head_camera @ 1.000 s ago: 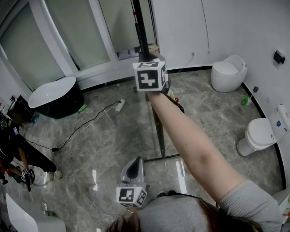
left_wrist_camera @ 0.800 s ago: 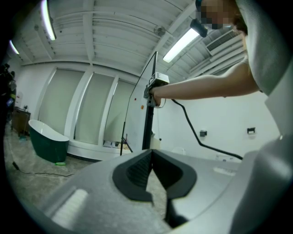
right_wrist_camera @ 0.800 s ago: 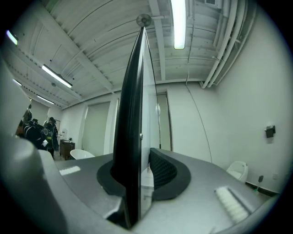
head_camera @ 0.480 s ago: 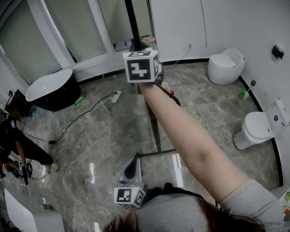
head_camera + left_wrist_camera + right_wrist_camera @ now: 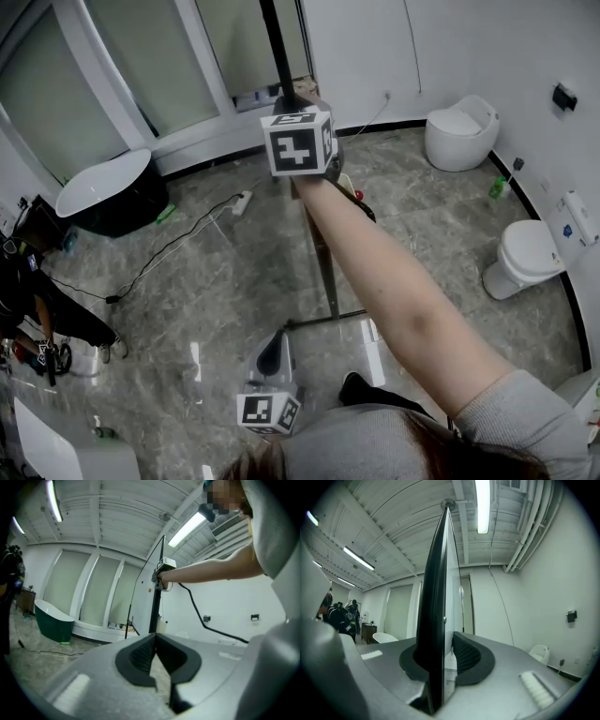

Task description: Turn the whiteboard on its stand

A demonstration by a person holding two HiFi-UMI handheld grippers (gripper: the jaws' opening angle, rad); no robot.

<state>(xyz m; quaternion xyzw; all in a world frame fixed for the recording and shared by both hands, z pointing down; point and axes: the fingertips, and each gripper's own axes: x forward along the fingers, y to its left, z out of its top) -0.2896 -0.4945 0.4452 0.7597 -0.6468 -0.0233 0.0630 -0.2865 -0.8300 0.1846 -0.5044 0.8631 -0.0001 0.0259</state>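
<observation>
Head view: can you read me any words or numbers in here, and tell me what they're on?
No words or numbers can be read.
Upper marker cube and lower marker cube: black-and-white square patterns, not letters.
White wall box: small blue label, too small to read.
Green bottle: too small to read.

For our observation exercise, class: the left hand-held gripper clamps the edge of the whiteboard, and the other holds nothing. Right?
Wrong hand: the right hand-held gripper clamps the edge of the whiteboard, as the right gripper view shows; the left hand-held gripper holds nothing.
</observation>
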